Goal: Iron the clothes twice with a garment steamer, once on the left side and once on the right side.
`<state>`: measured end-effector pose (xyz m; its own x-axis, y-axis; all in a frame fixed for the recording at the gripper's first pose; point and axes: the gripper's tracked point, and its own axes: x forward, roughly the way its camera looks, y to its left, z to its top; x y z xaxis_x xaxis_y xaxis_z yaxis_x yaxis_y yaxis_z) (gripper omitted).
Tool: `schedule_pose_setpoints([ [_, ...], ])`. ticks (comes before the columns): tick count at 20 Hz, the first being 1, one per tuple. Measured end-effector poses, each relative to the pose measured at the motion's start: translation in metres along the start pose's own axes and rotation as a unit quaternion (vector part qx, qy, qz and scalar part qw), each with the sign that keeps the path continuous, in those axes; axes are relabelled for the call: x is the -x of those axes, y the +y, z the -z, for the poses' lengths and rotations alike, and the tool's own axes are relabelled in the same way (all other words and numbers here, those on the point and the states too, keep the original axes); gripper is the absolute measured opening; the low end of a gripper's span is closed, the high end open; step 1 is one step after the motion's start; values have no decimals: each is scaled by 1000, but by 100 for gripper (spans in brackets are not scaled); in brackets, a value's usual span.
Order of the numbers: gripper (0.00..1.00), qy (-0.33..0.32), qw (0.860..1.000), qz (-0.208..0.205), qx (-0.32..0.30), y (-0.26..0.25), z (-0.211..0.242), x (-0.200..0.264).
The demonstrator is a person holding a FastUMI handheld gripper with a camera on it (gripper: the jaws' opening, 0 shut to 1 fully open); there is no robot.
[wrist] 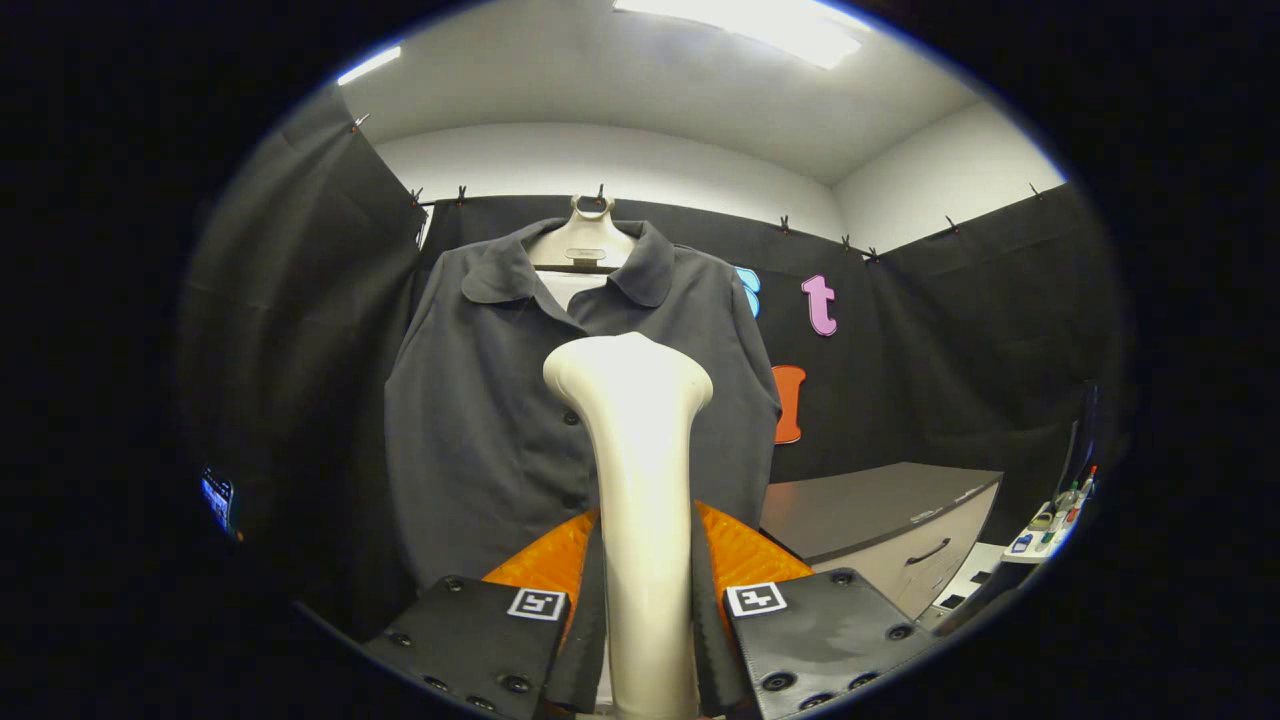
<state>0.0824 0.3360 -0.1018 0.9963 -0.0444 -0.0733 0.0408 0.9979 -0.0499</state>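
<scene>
A dark grey collared shirt (480,420) hangs on a pale hanger (585,240) against the black cloth wall, its button placket facing me. My gripper (645,600) is shut on the cream handle of the garment steamer (640,470), which stands upright between the fingers. The steamer's flared head (628,370) sits in front of the shirt's middle, around chest height near the buttons. Whether the head touches the cloth cannot be told.
A grey cabinet (890,520) with a drawer handle stands to the right, lower than the shirt. Beyond it, a small shelf (1055,520) holds several small items. Black cloth walls close in on the left and behind. A small lit screen (217,497) glows low on the left.
</scene>
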Motion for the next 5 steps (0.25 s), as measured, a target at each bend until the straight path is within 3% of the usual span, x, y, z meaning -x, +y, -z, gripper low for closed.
schedule_pose_setpoints([
  [5, 45, 2, 1000, 3, 0, -3, 2, 1],
])
